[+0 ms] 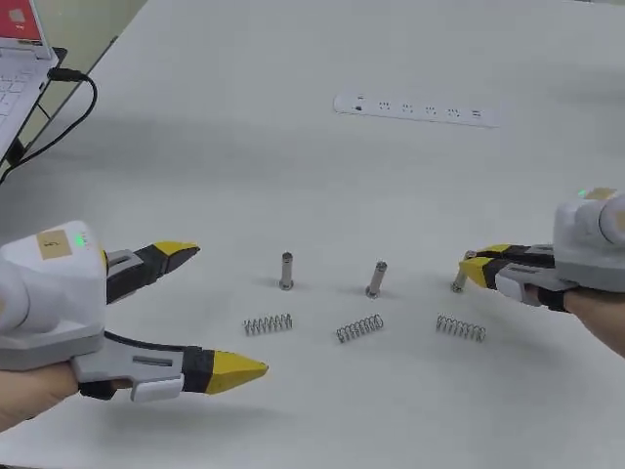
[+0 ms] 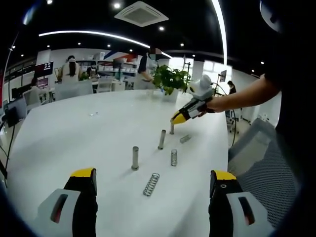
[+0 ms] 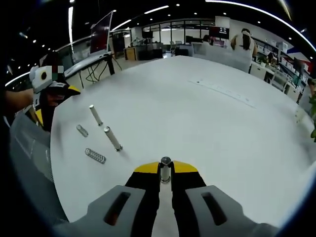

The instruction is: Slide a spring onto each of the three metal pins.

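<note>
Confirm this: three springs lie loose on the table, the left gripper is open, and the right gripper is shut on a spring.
Wrong in one respect: the right gripper is shut on a metal pin, not a spring, as the right gripper view shows. The three springs do lie loose on the table, and the left gripper is open.
</note>
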{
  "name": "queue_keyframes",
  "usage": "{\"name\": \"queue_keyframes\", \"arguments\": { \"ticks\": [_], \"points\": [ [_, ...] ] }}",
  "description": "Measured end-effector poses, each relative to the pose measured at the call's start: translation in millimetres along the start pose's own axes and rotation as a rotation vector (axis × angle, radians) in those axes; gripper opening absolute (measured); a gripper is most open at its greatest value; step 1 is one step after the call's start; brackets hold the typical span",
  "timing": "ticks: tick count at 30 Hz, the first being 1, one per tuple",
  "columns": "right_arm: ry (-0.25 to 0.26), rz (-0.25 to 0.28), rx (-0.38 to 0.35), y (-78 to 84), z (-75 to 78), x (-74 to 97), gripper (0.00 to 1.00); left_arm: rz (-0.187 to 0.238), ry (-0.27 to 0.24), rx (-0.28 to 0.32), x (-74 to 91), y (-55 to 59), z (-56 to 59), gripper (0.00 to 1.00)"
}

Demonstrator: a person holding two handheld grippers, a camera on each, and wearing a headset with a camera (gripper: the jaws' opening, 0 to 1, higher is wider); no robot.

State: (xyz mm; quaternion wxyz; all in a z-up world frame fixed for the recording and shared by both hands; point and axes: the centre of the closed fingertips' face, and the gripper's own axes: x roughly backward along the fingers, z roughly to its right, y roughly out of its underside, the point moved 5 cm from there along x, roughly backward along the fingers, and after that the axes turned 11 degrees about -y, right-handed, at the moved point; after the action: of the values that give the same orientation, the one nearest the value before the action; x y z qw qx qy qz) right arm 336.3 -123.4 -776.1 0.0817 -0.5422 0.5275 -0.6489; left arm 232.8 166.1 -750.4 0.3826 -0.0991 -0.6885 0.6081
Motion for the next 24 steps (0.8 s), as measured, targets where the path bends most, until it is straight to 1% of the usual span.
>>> {"name": "queue_keyframes", "arguments": {
  "ticks": [3, 5, 9, 13, 16, 24],
  "points": [
    [-0.004, -0.001, 0.013, 1.2, -3.9, 1.6, 0.06, -0.001, -0.002, -0.001, 0.8, 0.7, -0.2, 0.92],
    [0.004, -0.006, 0.037, 2.9, -4.8, 3.1, 0.06, -0.001, -0.005, 0.0, 1.3, 1.3, -0.8, 0.92],
    [0.005, -0.005, 0.048, 6.5, -7.0, 5.1, 0.06, 0.006, -0.008, 0.006, 1.7, 1.3, -1.0, 0.92],
    [0.01, 0.001, 0.04, 8.4, -6.6, 6.5, 0.06, 0.01, -0.006, 0.011, 1.9, 1.5, -0.2, 0.92],
    [0.005, 0.005, 0.031, 9.2, -7.0, 7.6, 0.06, 0.021, -0.007, 0.024, 2.3, 0.3, -0.5, 0.92],
    [0.006, 0.005, 0.027, 9.9, -7.4, 8.3, 0.06, 0.037, -0.016, 0.024, 2.9, -0.6, -3.5, 0.94]
  ]
}}
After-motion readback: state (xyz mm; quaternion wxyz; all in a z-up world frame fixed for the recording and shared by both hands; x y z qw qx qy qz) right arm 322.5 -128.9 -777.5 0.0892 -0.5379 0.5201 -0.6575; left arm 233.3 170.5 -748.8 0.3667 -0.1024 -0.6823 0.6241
